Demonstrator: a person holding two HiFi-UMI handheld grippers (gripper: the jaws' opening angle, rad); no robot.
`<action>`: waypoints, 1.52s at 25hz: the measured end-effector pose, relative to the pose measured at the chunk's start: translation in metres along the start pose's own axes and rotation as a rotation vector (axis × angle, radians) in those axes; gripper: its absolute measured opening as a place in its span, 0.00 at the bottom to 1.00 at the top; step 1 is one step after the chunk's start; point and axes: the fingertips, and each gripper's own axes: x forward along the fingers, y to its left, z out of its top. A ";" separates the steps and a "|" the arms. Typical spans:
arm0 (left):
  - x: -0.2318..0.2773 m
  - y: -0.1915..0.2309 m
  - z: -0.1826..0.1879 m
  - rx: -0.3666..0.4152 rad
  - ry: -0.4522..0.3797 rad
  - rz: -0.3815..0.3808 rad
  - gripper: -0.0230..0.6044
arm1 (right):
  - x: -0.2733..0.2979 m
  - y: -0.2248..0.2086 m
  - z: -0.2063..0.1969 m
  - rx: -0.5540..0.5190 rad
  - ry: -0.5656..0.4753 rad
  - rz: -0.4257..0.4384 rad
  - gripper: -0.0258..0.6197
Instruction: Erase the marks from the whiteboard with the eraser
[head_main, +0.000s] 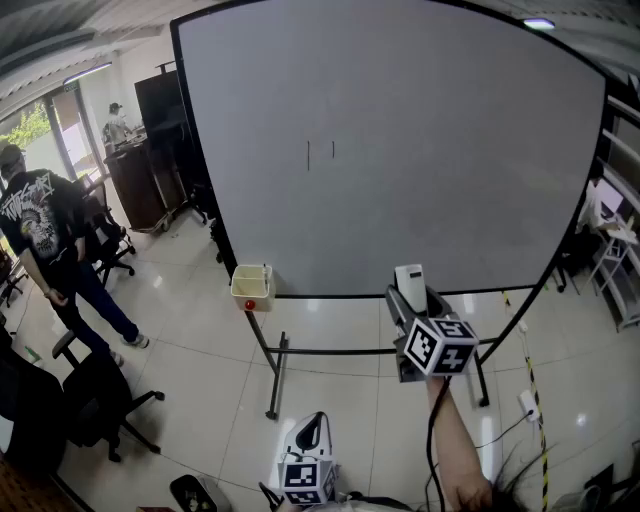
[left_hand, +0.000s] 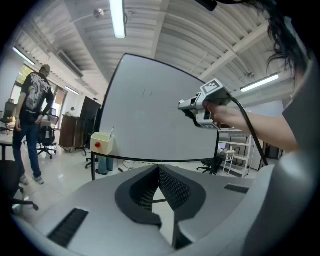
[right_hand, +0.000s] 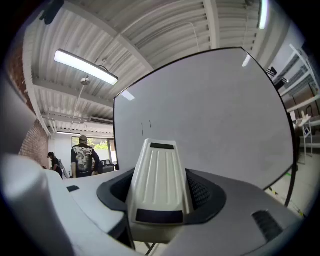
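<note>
A large whiteboard (head_main: 420, 150) on a wheeled stand fills the head view, with two short dark marks (head_main: 321, 152) on its upper middle. The marks (right_hand: 146, 127) also show faintly in the right gripper view. My right gripper (head_main: 410, 285) is held up before the board's lower edge, shut on a white ribbed eraser (right_hand: 159, 182) that sticks out between the jaws. The eraser (head_main: 409, 278) is apart from the board, well below and right of the marks. My left gripper (head_main: 313, 432) hangs low near the floor, its jaws closed together with nothing held.
A cream box (head_main: 251, 285) with a red knob hangs on the board's lower left frame. A person (head_main: 50, 250) in a dark T-shirt stands at the left among black office chairs (head_main: 95, 400). White shelving (head_main: 615, 250) stands right of the board.
</note>
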 end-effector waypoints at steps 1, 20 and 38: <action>0.008 0.007 0.004 0.003 -0.001 -0.016 0.01 | 0.021 0.002 0.021 -0.026 -0.023 -0.013 0.48; 0.145 0.193 0.079 0.009 -0.031 -0.082 0.01 | 0.242 0.030 0.173 -0.363 -0.171 -0.428 0.48; 0.177 0.158 0.089 -0.014 -0.036 -0.136 0.01 | 0.191 -0.075 0.172 -0.212 -0.117 -0.494 0.48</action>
